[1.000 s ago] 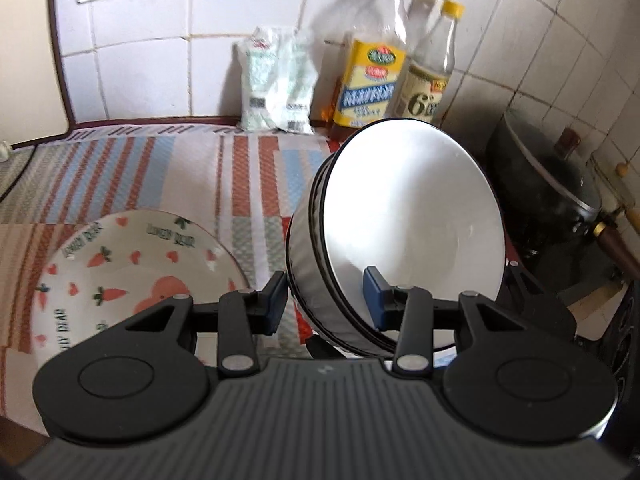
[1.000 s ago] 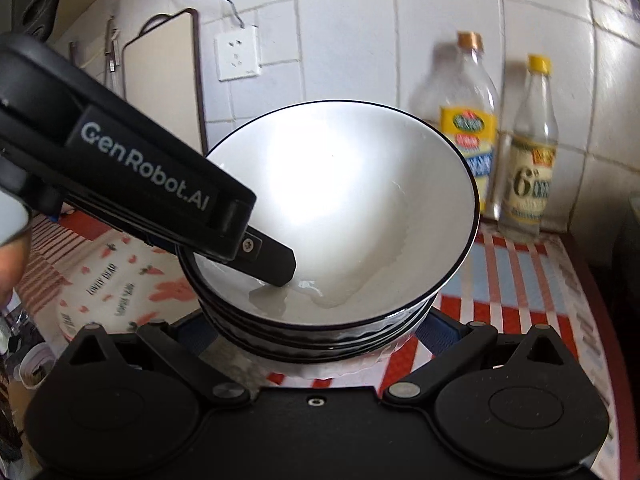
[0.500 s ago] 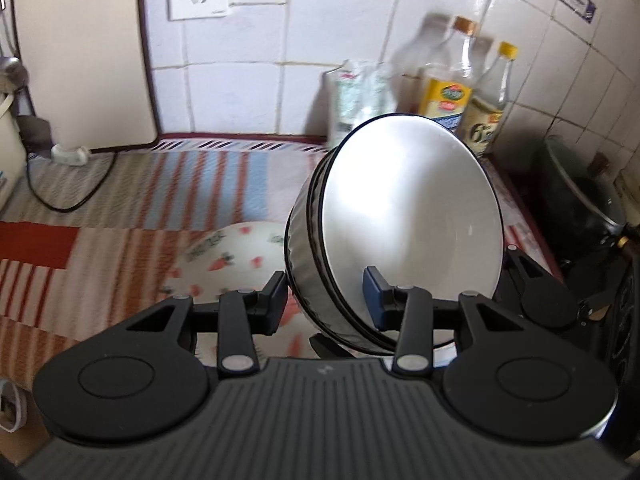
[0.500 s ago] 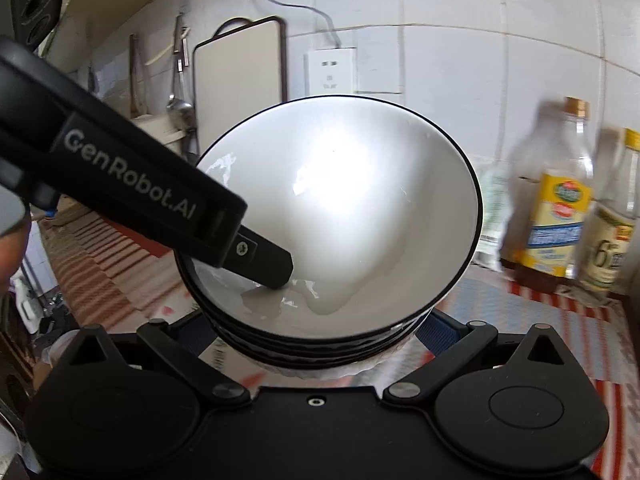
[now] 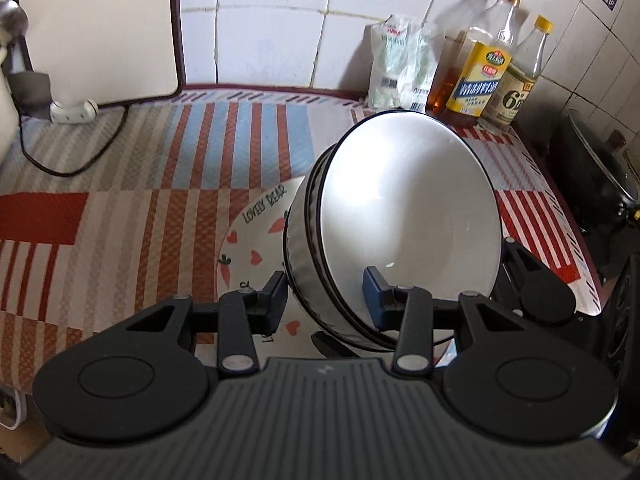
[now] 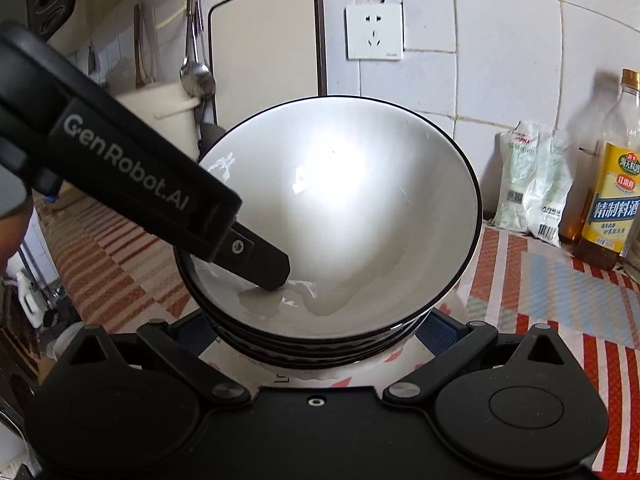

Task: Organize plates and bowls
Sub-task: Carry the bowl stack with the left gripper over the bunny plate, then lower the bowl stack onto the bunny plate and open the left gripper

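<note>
A stack of white bowls with black rims (image 5: 408, 216) hangs tilted above the striped cloth. My left gripper (image 5: 326, 300) is shut on the stack's near wall, one finger outside and one inside. In the right wrist view the same stack (image 6: 360, 216) sits between the fingers of my right gripper (image 6: 316, 330), which hold it from both sides near the base. The left gripper's finger (image 6: 256, 260) reaches into the top bowl. A white plate with carrot and heart prints (image 5: 256, 240) lies on the cloth under the stack.
Two bottles (image 5: 476, 76) and a plastic packet (image 5: 396, 64) stand against the tiled wall at the back right. A dark pot (image 5: 600, 176) sits at the right. A cutting board (image 5: 92, 28) leans at the back left, with a cable (image 5: 64, 160) on the cloth.
Both grippers have carried the bowl stack to the left, over the printed plate, which now lies partly under it. The grips have not changed.
</note>
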Available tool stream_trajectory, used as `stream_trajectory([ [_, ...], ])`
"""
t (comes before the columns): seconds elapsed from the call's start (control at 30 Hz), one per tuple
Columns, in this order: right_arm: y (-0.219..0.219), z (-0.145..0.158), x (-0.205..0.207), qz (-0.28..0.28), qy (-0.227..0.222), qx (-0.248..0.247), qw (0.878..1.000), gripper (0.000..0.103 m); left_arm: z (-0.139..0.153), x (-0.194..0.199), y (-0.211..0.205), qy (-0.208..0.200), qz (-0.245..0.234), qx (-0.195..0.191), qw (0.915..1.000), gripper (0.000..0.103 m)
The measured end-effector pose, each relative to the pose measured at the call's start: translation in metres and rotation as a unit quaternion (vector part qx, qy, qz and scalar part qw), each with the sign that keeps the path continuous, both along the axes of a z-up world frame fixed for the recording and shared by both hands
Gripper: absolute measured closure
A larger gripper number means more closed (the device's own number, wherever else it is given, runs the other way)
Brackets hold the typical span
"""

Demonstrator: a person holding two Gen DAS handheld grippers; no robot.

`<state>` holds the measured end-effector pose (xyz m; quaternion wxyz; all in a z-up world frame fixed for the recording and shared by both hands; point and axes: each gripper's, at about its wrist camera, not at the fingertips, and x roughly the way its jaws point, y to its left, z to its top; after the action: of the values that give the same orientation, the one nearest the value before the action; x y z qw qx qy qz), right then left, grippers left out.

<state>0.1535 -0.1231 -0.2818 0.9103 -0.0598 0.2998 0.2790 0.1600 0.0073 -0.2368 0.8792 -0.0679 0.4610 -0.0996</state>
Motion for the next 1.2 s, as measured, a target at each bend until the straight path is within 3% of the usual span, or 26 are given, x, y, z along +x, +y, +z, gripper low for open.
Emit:
stream_trajectory([
  [0.47, 0.018, -0.013, 0.002, -0.066, 0.019, -0.045, 0.997, 0.0, -0.025, 0.028, 0.019, 0.023, -0.042, -0.049, 0.9977, 0.064],
  [0.73, 0.023, -0.014, 0.0, -0.117, 0.03, -0.037, 0.992, 0.0, -0.026, 0.033, 0.018, 0.018, -0.068, -0.044, 0.9965, 0.064],
  [0.97, 0.023, -0.008, 0.002, -0.141, 0.065, -0.039, 0.987, 0.0, -0.028, 0.038, 0.017, 0.04, -0.061, -0.052, 0.996, 0.06],
  [1.07, 0.017, -0.007, 0.002, -0.148, 0.103, -0.024, 0.983, 0.0, -0.028, 0.042, 0.017, 0.059, -0.048, -0.058, 0.9954, 0.06],
  [1.2, 0.007, 0.003, -0.008, -0.156, 0.098, -0.015, 0.983, 0.0, -0.023, 0.035, 0.015, 0.044, -0.029, -0.043, 0.9976, 0.06],
])
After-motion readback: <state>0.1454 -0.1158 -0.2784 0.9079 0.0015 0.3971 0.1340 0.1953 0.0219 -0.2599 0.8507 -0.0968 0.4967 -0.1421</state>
